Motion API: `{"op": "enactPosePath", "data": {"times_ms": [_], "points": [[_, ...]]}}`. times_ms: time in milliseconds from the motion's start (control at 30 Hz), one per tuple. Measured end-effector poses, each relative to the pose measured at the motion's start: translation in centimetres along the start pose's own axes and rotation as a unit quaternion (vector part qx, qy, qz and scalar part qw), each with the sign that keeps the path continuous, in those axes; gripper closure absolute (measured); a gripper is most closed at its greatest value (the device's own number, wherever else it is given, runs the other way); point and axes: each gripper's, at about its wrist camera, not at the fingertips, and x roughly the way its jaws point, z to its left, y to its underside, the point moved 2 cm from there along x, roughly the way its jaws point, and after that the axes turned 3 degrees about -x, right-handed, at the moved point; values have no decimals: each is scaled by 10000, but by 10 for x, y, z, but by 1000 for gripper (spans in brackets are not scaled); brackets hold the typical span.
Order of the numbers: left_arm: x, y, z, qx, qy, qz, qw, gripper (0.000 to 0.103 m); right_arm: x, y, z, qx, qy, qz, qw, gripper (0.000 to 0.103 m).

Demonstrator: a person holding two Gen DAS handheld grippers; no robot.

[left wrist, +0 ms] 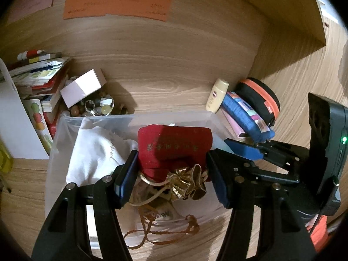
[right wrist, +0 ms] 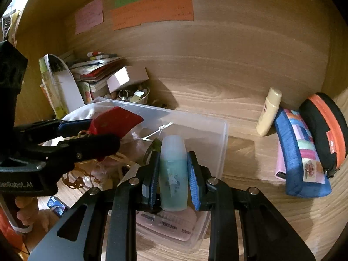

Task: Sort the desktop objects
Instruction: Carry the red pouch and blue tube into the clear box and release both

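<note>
My left gripper (left wrist: pixel 171 174) is shut on a red velvet pouch (left wrist: pixel 174 148) with a gold drawstring top, held over the clear plastic bin (left wrist: pixel 65 126). The pouch also shows in the right wrist view (right wrist: pixel 115 120), clamped in the left gripper (right wrist: pixel 95 134). My right gripper (right wrist: pixel 173 180) is shut on a pale teal bottle (right wrist: pixel 173 174) with a frosted cap, held above the same bin (right wrist: pixel 217 143). The right gripper's blue fingertip (left wrist: pixel 245 150) shows at right in the left view. A white cloth bag (left wrist: pixel 95 152) lies in the bin.
A cream bottle (right wrist: pixel 268 112), a blue patchwork pouch (right wrist: pixel 300 152) and a black-and-orange case (right wrist: pixel 326 128) lean on the back wall at right. A pink box (right wrist: pixel 127 77), a bowl of beads (right wrist: pixel 132 96) and stacked books (right wrist: pixel 95 69) crowd the left corner.
</note>
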Motion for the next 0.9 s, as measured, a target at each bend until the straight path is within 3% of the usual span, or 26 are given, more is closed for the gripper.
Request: {"op": "enactPosePath", "data": {"times_ms": [200,367,600,900], "points": [[1,5,-6,199,-131,94,9997,37,5,1,2,-88,126,-10,9999,80],[-4,3,0,57,6,43,10000,35,3,1,5,-258,292,-123,9992,78],[-7,-1,2,-136,237,138,9995,29,-12,-1,4,-291,563,-516,9967,38],[-37,-2,-11,-225,486,132,9985,16,-53,-3,12,-553,1064,-796,9896,18]]}}
